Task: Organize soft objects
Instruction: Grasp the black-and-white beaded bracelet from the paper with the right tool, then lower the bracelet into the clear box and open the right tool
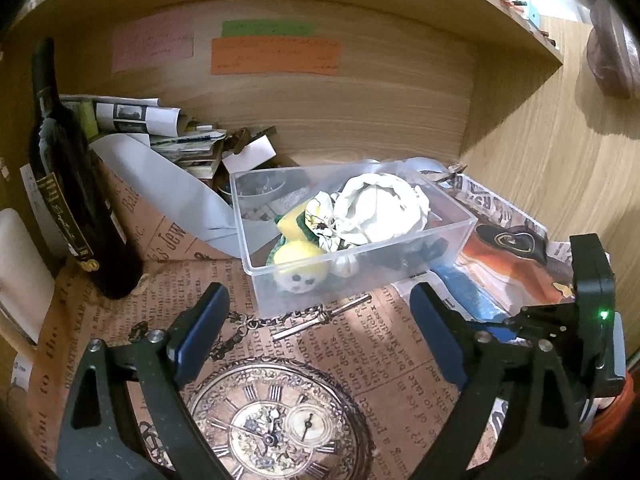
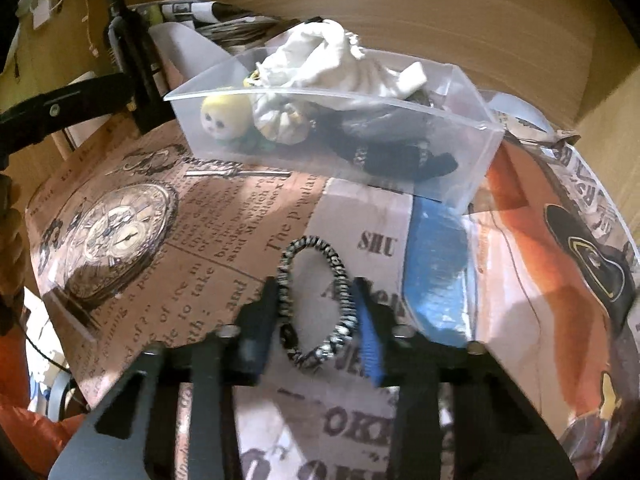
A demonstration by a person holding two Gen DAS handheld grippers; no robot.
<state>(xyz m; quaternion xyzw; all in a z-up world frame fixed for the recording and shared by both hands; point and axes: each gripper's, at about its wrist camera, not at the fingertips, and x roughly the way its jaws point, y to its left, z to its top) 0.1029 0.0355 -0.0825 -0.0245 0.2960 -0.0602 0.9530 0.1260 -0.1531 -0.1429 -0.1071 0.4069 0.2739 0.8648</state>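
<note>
R hand-held gripper (image 2: 318, 308) pinches hair tie (image 2: 318, 302) over bench (image 2: 224, 280).
L hand-held gripper (image 1: 320, 320) spread, empty, facing clear bin (image 1: 440, 248) w/ plush doll (image 1: 298, 266), white cloth (image 1: 380, 208).

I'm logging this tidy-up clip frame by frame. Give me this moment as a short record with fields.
container: clear plastic bin on the newspaper-print cover
already in bin: yellow plush doll, white cloth bundle, black knit item
right gripper: fingers on either side of a black-and-white hair tie; contact unclear
left gripper: open, empty, facing the bin
nearby: dark bottle
</note>
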